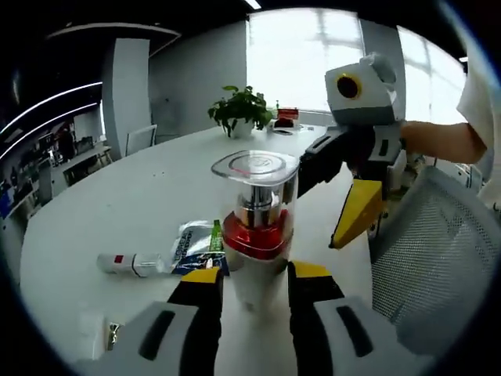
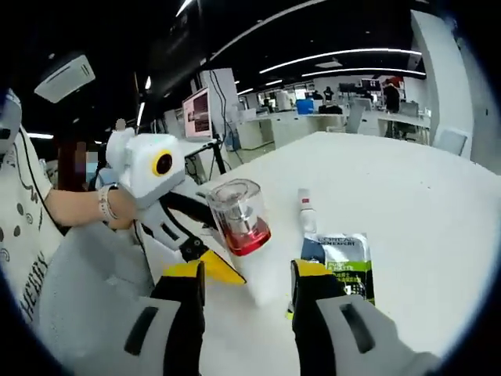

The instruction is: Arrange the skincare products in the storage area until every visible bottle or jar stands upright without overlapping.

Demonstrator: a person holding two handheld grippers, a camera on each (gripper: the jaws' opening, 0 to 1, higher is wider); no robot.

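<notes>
Your white counter (image 1: pixel 117 204) runs long and oval under both views, and it carries all the products. A mesh-backed chair (image 1: pixel 438 258) stands at its near edge in the left gripper view, and a potted plant (image 1: pixel 239 110) sits far back near the bright window.

The main product is a pump bottle (image 1: pixel 254 227) with a white base, a red band and a clear cap. It stands upright on the counter, just ahead of your left tongs (image 1: pixel 254 276) and centred between their yellow tips. The jaws are apart, one on either side of the white base, and you cannot tell from here whether they touch it. In the right gripper view the same bottle (image 2: pixel 239 223) stands upright ahead of your right tongs (image 2: pixel 249 276), whose jaws are also apart with nothing between them.

Your right tongs reach into the left gripper view from the right, yellow tip pointing down beside the bottle.

A flat sachet (image 1: pixel 196 247) with green and blue print lies on the counter just left of the bottle. A small white tube (image 1: pixel 129 264) lies on its side, its end touching the sachet. In the right gripper view the sachet (image 2: pixel 338 258) lies ahead of the right jaw with the tube (image 2: pixel 307 210) beyond it.
</notes>
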